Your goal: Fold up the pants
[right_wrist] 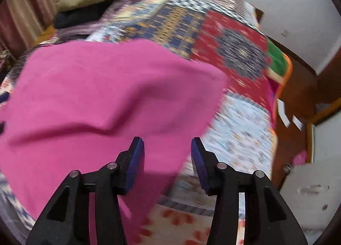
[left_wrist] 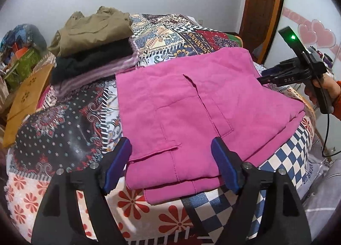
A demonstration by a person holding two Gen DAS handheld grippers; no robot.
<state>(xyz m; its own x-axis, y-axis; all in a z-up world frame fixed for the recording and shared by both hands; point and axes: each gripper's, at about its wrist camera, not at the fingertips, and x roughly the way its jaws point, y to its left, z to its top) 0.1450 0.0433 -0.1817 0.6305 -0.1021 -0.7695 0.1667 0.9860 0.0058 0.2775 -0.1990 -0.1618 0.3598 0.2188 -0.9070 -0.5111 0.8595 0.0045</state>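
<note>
Pink pants [left_wrist: 191,106] lie folded in a flat, layered rectangle on the patchwork quilt, back pocket seams facing up. My left gripper [left_wrist: 171,149] is open and empty, its blue pads straddling the near edge of the pants. My right gripper shows in the left wrist view [left_wrist: 261,79] at the right edge of the pants, held by a hand. In the blurred right wrist view the right gripper [right_wrist: 167,149] is open and empty, over the near corner of the pants [right_wrist: 96,95].
A stack of folded clothes, olive [left_wrist: 93,29], black and striped, sits at the far left of the bed. The patchwork quilt [left_wrist: 174,32] covers the bed. A wooden chair [left_wrist: 27,93] and clutter stand left. A wooden door frame [left_wrist: 260,10] is behind on the right.
</note>
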